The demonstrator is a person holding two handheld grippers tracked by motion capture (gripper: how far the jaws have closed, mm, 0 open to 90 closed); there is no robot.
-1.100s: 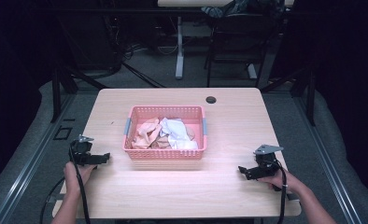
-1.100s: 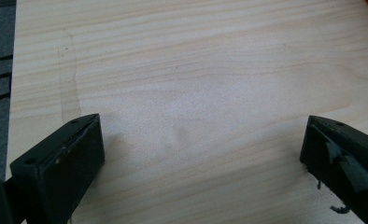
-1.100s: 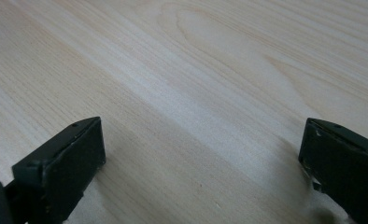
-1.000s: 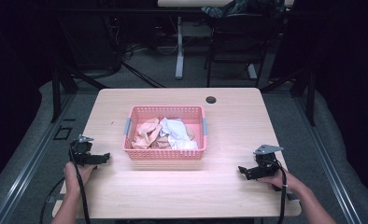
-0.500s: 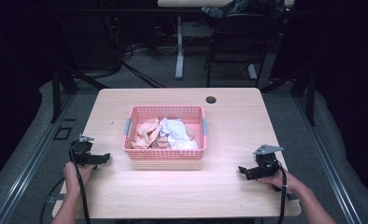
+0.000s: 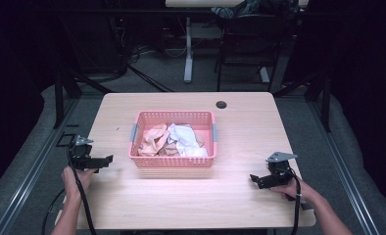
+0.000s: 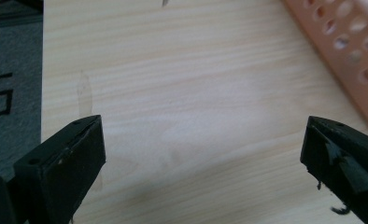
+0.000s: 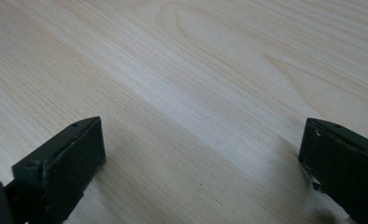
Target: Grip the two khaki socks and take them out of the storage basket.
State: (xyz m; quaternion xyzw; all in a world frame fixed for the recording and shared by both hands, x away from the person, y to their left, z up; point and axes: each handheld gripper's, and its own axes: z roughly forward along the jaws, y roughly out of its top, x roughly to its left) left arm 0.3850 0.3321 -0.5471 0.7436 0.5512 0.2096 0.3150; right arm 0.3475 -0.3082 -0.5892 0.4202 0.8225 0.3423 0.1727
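Your left gripper (image 6: pixel 105 159): jaws spread wide, bare table (image 7: pixel 182 116) between them. Your right gripper (image 6: pixel 254 179): jaws likewise spread, holding nothing. Ahead of the left jaws, off to their right: pink basket (image 6: pixel 171 161) (its perforated wall edges that gripper's view), crumpled cloths (image 6: pixel 174 139) heaped inside.

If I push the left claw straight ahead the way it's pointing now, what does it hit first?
Probably the pink basket. The left claw, jaws open, points across bare table toward the basket's near-left corner; its wall sits just right of the line, so it might only graze it.
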